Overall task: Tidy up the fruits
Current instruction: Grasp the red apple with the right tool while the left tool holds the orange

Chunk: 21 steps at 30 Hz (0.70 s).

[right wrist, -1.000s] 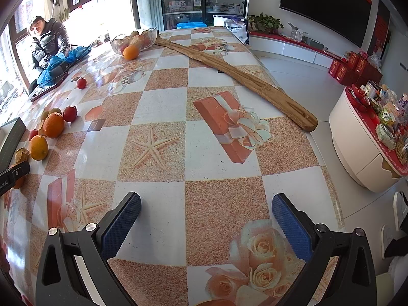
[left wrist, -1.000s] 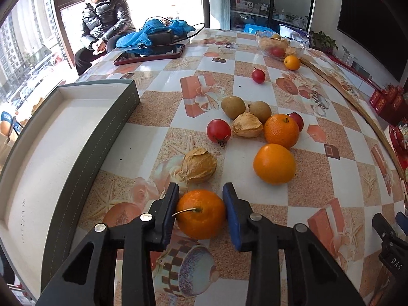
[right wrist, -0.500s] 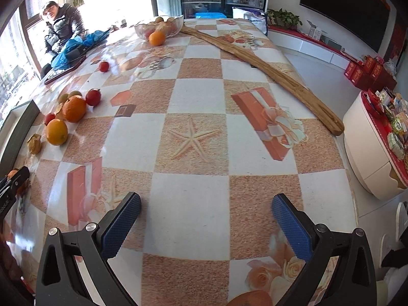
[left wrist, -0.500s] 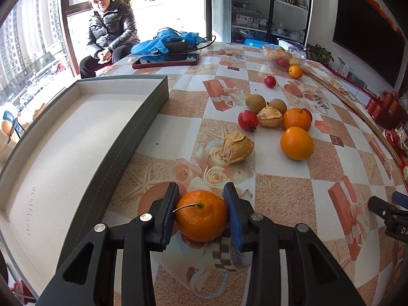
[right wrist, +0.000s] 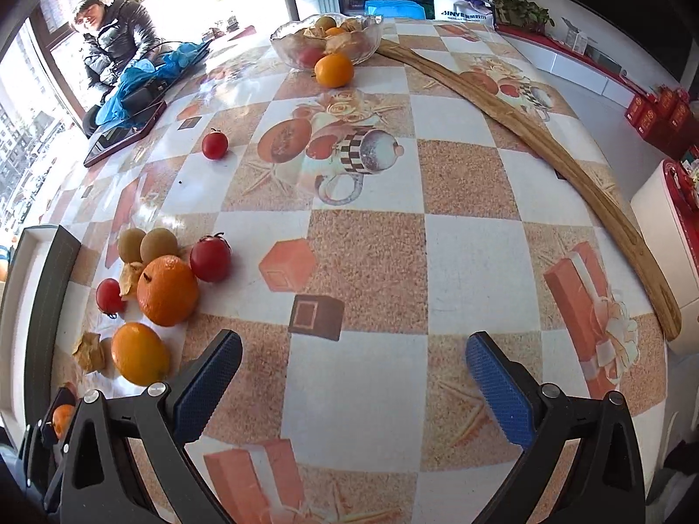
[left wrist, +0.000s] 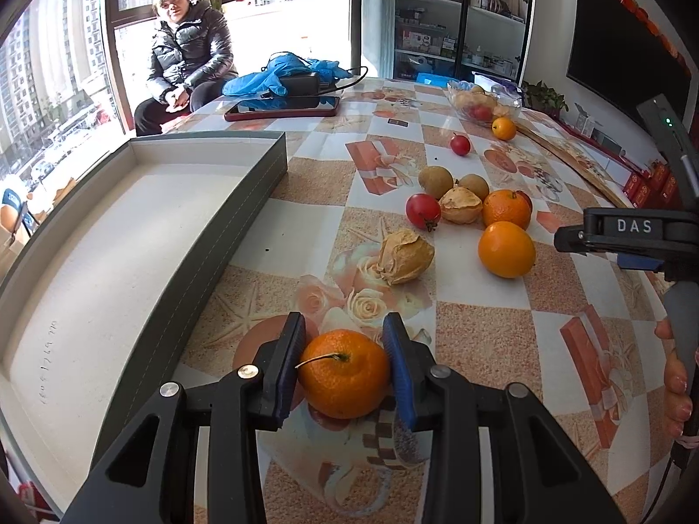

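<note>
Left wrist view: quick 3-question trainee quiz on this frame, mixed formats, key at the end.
1. True or false: the left gripper is shut on a tangerine.
2. The grey tray lies on which side of the tangerine in the left wrist view? A) left B) right C) behind the glass bowl
3. Fill in: the right gripper is ____ and holds nothing.

Key: 1 true; 2 A; 3 open
</note>
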Each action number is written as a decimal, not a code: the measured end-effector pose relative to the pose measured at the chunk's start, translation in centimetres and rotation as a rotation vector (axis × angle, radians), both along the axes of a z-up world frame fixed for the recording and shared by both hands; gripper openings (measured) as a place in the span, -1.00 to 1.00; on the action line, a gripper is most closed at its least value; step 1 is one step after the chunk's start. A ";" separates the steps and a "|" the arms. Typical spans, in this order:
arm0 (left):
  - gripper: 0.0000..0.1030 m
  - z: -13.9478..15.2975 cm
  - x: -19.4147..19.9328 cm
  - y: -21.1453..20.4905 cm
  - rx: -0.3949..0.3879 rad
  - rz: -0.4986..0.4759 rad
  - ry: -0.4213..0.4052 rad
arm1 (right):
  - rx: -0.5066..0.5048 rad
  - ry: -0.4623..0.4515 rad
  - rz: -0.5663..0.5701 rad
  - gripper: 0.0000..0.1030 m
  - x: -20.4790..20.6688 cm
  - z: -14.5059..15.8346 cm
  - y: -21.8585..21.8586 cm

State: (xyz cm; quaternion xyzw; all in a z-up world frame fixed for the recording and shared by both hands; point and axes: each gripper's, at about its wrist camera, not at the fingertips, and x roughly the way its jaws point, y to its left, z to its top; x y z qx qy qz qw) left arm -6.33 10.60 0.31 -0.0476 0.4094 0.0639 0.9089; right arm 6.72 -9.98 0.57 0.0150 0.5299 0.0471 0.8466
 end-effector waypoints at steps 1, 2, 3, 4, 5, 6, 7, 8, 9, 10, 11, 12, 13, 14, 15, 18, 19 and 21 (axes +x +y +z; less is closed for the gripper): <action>-0.22 0.0 0.0 0.1 -0.003 0.000 -0.002 | -0.007 -0.002 0.009 1.00 0.6 0.0 0.5; -0.22 0.0 0.0 0.1 -0.005 0.000 -0.004 | -0.011 -0.009 0.018 1.00 0.9 0.0 1.0; -0.22 0.0 0.0 0.1 -0.005 0.000 -0.004 | -0.014 -0.018 0.028 1.00 1.2 0.1 1.5; -0.22 0.0 0.0 0.1 -0.004 0.000 -0.003 | -0.019 -0.029 0.038 1.00 1.5 0.2 2.1; -0.22 0.0 0.0 0.1 -0.004 0.000 -0.003 | -0.023 -0.039 0.048 0.99 1.7 0.3 2.6; -0.22 0.0 0.0 0.1 -0.004 0.000 -0.003 | -0.029 -0.048 0.056 0.98 1.9 0.3 3.0; -0.22 0.0 0.0 0.1 -0.005 0.000 -0.004 | -0.030 -0.054 0.067 0.90 2.2 0.3 3.5; -0.21 0.0 0.0 0.1 -0.004 0.000 -0.004 | -0.026 -0.054 0.076 0.82 2.4 0.3 3.8; -0.21 0.0 0.0 0.1 -0.005 0.000 -0.004 | -0.017 -0.056 0.079 0.80 2.7 0.3 4.0; -0.21 0.0 0.0 0.1 -0.005 0.000 -0.004 | -0.011 -0.054 0.080 0.79 3.1 0.2 4.2; -0.21 0.0 0.0 0.1 -0.005 0.000 -0.004 | -0.007 -0.052 0.081 0.79 3.5 0.1 4.3; -0.21 0.0 0.0 0.1 -0.004 0.000 -0.003 | -0.005 -0.055 0.083 0.79 3.7 0.1 4.5; -0.21 0.0 -0.1 0.1 -0.003 0.000 -0.004 | -0.003 -0.058 0.086 0.79 4.0 0.0 4.7; -0.21 0.0 -0.1 0.1 -0.003 0.000 -0.003 | 0.000 -0.060 0.090 0.77 4.2 0.0 4.8; -0.21 0.0 -0.1 0.1 -0.003 0.000 -0.003 | -0.001 -0.063 0.094 0.69 4.4 0.0 5.0; -0.21 0.0 -0.1 0.1 -0.004 0.000 -0.003 | -0.056 -0.085 0.117 0.18 4.3 0.1 5.8; -0.21 0.0 -0.1 0.1 -0.004 0.000 -0.003 | -0.068 -0.095 0.132 0.04 4.0 0.1 6.1; -0.21 0.0 -0.1 0.1 -0.002 0.000 -0.003 | -0.074 -0.111 0.158 -0.20 3.3 0.1 6.5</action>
